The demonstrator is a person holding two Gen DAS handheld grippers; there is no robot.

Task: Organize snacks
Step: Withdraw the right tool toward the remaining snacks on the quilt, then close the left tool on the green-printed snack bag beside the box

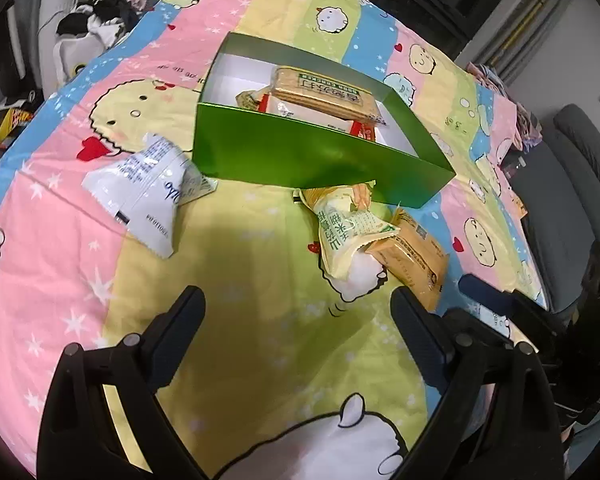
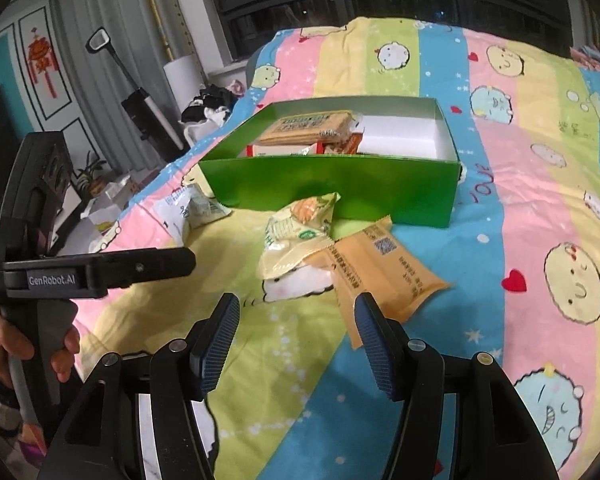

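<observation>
Plainly empty, the right gripper (image 2: 296,344) hangs with jaws parted just short of the flat orange snack packet (image 2: 376,276), while the left gripper (image 1: 296,320) is likewise spread and holds nothing. Both packets lie on the cartoon-print quilt (image 2: 520,208), the orange one tucked partly under the crinkled pale yellow-green packet (image 2: 296,236), just before the open green cardboard box (image 2: 328,188). Judging by this, a pick is being lined up: next, straddle the orange packet's near edge, close, and lift it into the box.

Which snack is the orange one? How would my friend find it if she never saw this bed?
Find the green box in the middle of the cartoon bedspread. Just in front of its near wall lie two packets that overlap. The orange packet is the flat one on the right with a small square code printed on it, unlike the crumpled pale yellow packet beside it and the white packet farther left.
</observation>
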